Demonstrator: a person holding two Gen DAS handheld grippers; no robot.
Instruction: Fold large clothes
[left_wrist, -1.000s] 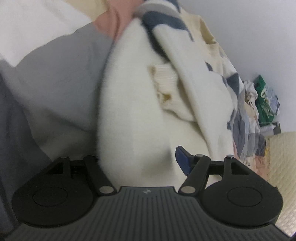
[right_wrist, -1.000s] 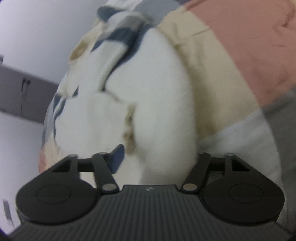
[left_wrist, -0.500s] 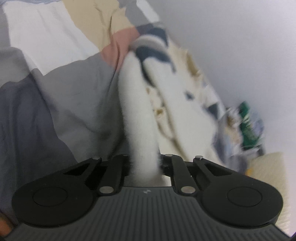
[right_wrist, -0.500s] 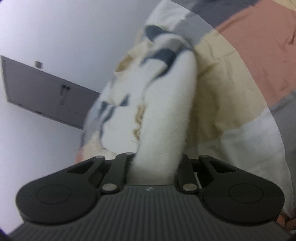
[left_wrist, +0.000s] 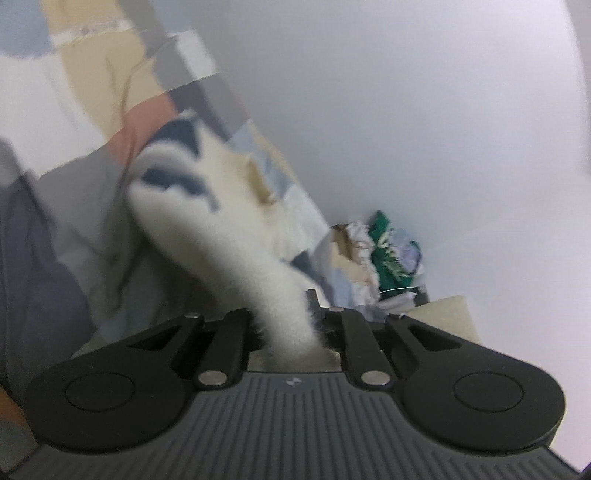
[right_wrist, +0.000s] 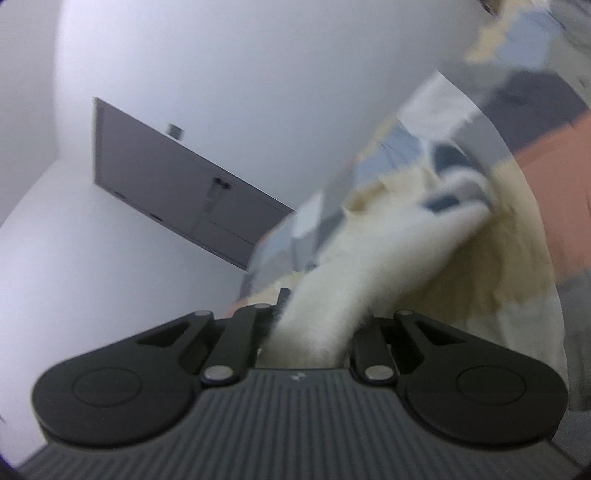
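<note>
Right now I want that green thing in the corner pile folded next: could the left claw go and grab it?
Probably not yet. The left claw is shut on the white sweater, and the green garment lies well beyond it in the pile.

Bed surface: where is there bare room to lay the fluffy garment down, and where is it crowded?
Bare room: the patchwork bedspread left of the white fluffy garment, and its pink and beige patches in the right wrist view. Crowded: the clothes pile by the wall. Both grippers, left and right, grip the garment.
</note>
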